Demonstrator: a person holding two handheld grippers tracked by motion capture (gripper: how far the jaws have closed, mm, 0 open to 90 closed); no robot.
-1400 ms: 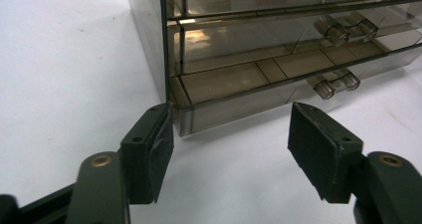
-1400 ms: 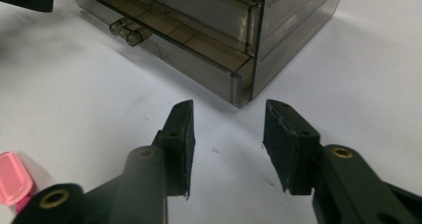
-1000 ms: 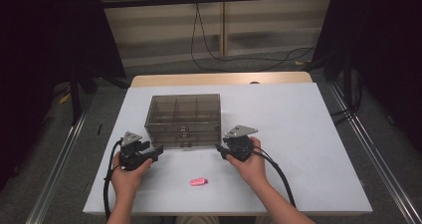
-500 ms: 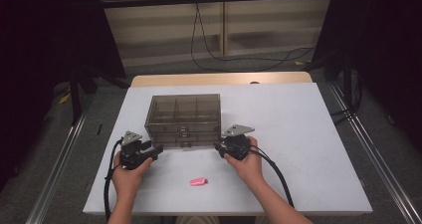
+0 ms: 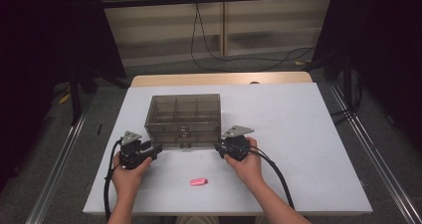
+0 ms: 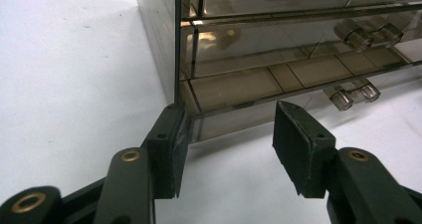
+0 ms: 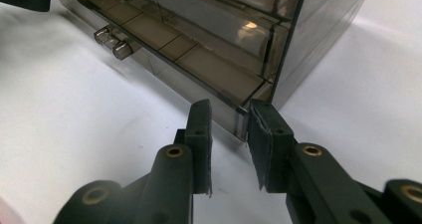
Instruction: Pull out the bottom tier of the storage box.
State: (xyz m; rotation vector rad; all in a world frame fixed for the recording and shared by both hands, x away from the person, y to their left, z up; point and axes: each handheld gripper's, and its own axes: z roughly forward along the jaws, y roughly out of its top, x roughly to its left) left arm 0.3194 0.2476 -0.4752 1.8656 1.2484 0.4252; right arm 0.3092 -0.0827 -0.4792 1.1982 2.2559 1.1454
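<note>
Room is dark at L side: black curtain and a metal floor rail (image 5: pixel 59 169) running along grey floor. White tabletop (image 5: pixel 298 134) is matte, plain, w/ a strip of light wood at its far edge; beyond it a pale slatted wall w/ black cables (image 5: pixel 219 59) hanging and looping on the floor.

L gripper (image 5: pixel 155 151) sits in person's left hand (image 5: pixel 127 174) near front-left of tabletop, cable trailing back along forearm. In left gripper view its jaws have just been closing and stand roughly half apart; left pad (image 6: pixel 171 149) is at the bottom front-left corner of the smoky transparent plastic drawer box (image 5: pixel 184 120), other pad off the box front, so no firm hold seen.

Box stands mid-tabletop, slightly L of centre, upright, divided compartments on top, two small clear drawer handles (image 6: pixel 351 94) on its front. Small pink oblong object (image 5: pixel 198 181) lies on tabletop in front of box, well apart from it, between the two hands.

R gripper (image 5: pixel 219 147) in right hand (image 5: pixel 246 162) is at box's bottom front-right corner; jaws have just been closing, now narrow, w/ the corner edge between them, right pad (image 7: pixel 263 144) touching it or nearly so; left pad looks just off it.

R side: more black curtain, dark stand legs, second floor rail (image 5: pixel 368 149)
</note>
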